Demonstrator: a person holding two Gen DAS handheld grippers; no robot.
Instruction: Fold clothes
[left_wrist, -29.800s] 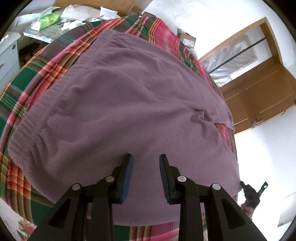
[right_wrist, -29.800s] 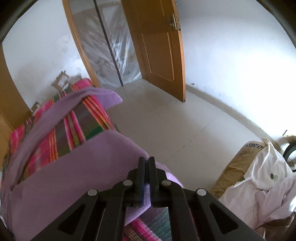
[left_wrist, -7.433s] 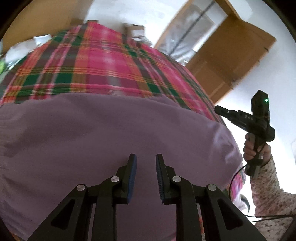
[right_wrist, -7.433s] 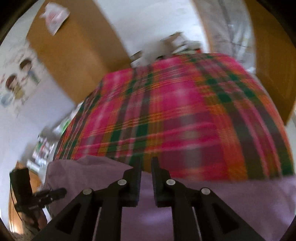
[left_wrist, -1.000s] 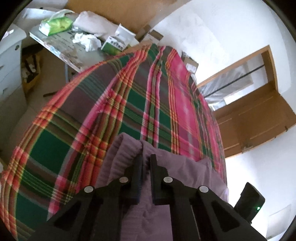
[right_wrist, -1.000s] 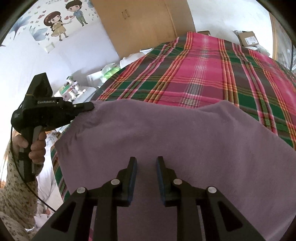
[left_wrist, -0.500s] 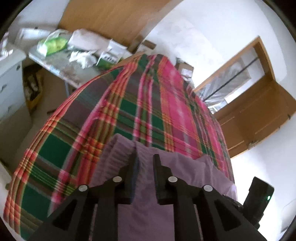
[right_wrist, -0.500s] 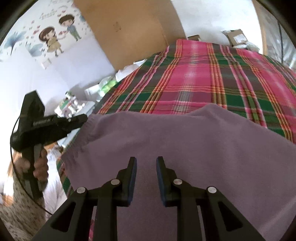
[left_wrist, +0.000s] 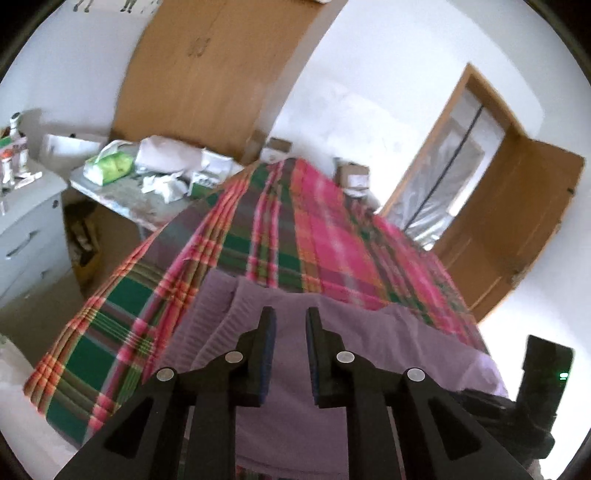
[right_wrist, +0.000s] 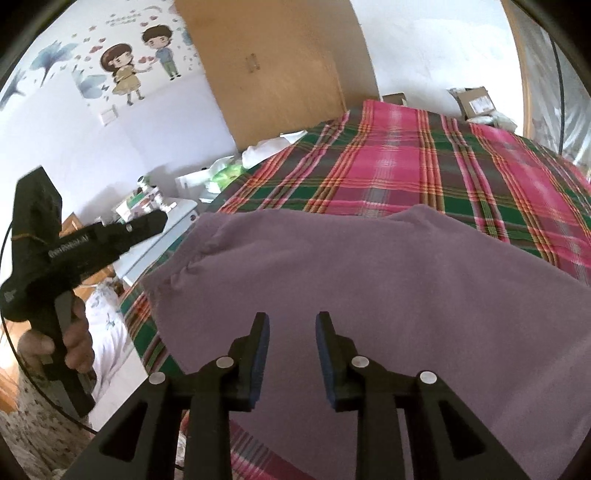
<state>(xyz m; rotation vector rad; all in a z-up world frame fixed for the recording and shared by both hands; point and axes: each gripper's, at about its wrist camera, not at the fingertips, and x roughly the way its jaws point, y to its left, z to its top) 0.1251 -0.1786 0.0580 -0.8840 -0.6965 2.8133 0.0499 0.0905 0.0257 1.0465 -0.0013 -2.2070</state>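
A purple garment (right_wrist: 388, 288) lies folded on the near end of a bed covered with a red and green plaid sheet (right_wrist: 413, 162). In the left wrist view the same garment (left_wrist: 354, 332) shows its ribbed edge at the near left. My left gripper (left_wrist: 289, 321) hovers open just above that edge, holding nothing. My right gripper (right_wrist: 291, 326) is open over the middle of the cloth with empty fingers. The left gripper's black body (right_wrist: 74, 243), held by a hand, appears beside the garment's left corner, off the cloth.
A cluttered side table (left_wrist: 147, 184) with a green tissue pack and papers stands left of the bed, beside a white drawer unit (left_wrist: 26, 229). A wooden wardrobe (right_wrist: 273, 66) is behind, and an open wooden door (left_wrist: 517, 229) on the right. Cardboard boxes (right_wrist: 476, 99) sit past the bed's far end.
My left gripper has let go of the garment's ribbed edge, opened and pulled back and up. The right gripper stayed open over the cloth.
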